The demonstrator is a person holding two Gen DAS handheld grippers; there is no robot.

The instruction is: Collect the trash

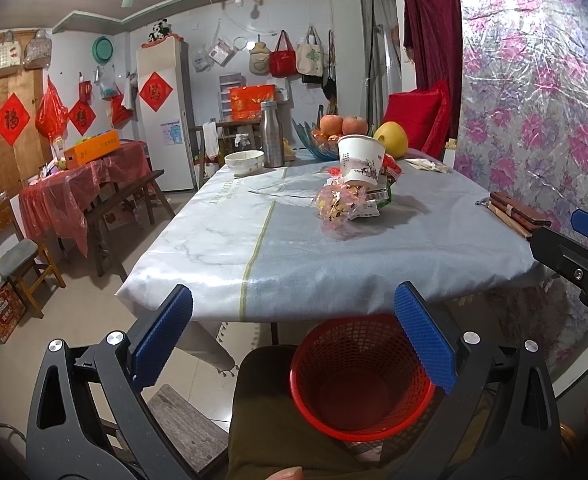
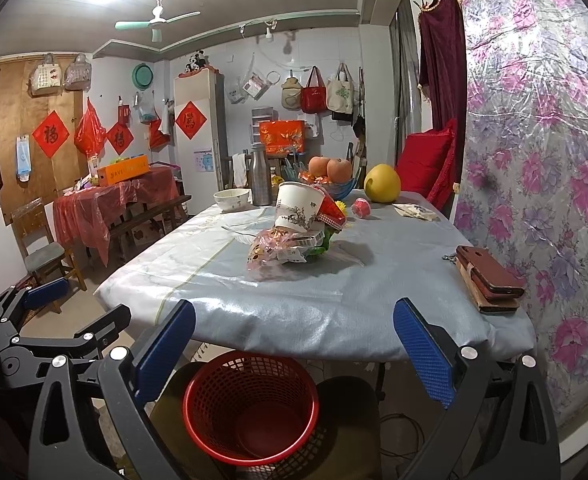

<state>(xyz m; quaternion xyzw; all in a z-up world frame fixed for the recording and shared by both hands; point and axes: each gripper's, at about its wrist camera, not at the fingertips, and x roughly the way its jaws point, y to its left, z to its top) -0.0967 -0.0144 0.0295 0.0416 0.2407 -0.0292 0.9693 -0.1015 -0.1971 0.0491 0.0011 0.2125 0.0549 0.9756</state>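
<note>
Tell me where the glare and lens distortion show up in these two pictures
Left wrist view: ceiling light blows out the top edge; sheen on the tablecloth near edge; red basket slightly soft. Right wrist view: ceiling glare top left washes out the panels; fisheye bends the floral curtain and darkens the corners.

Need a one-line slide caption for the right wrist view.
Open right gripper above the empty red basket, facing the paper cup and wrappers piled mid-table.
</note>
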